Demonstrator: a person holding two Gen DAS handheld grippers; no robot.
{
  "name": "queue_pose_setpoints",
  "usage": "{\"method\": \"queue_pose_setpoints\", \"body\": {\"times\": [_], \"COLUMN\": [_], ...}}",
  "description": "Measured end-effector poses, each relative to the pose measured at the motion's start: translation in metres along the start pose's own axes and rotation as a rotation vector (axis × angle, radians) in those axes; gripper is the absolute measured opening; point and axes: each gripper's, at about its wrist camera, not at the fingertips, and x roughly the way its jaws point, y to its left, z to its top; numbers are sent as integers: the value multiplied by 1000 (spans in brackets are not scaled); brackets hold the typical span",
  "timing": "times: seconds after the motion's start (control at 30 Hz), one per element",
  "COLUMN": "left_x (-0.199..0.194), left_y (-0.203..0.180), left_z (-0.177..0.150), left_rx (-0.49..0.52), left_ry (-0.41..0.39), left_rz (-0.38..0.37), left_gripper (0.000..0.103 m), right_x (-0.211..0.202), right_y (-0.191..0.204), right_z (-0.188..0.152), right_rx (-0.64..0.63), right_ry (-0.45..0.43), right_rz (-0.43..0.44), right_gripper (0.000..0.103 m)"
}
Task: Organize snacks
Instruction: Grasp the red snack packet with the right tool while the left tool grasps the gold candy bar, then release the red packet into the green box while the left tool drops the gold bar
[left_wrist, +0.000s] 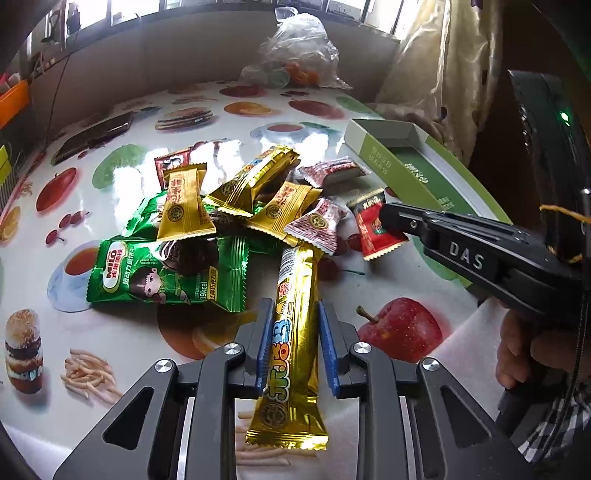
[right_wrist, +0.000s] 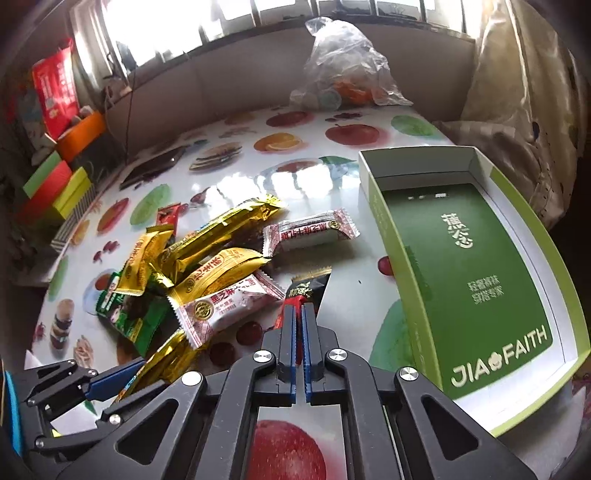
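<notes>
I am pinching the long gold snack bar (left_wrist: 291, 354) in my left gripper (left_wrist: 293, 345), at 6 o'clock of the snack pile (left_wrist: 229, 206). My right gripper (right_wrist: 298, 325) is clamping the red-black packet (right_wrist: 306, 288) at the pile's 3 o'clock, beside the green box (right_wrist: 476, 258).

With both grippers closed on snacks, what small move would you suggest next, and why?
Probably carry the right gripper, shut on the red and black packet, over the green box beside it: the box is open and holds no snacks. The left gripper can follow with its long gold bar.
</notes>
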Motion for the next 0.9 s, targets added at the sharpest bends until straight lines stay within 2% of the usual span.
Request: {"method": "queue_pose_setpoints", "body": {"times": [0.4, 0.57, 0.9], "left_x": [-24, -37, -37], "left_y": [-8, -17, -39], "left_z": [4, 12, 37], "left_rx": [-3, 18, 26], "left_ry": [-48, -88, -114], "left_rz": [-23, -43, -102], "left_gripper": [24, 24, 24], "right_x": [-37, -53, -81], "right_y": [-6, -13, -35], "right_z": [-5, -5, 2], "right_rx": [13, 28, 67], "right_ry": [-61, -88, -148], "right_rz": [19, 21, -2], "right_gripper": [3, 3, 3]}}
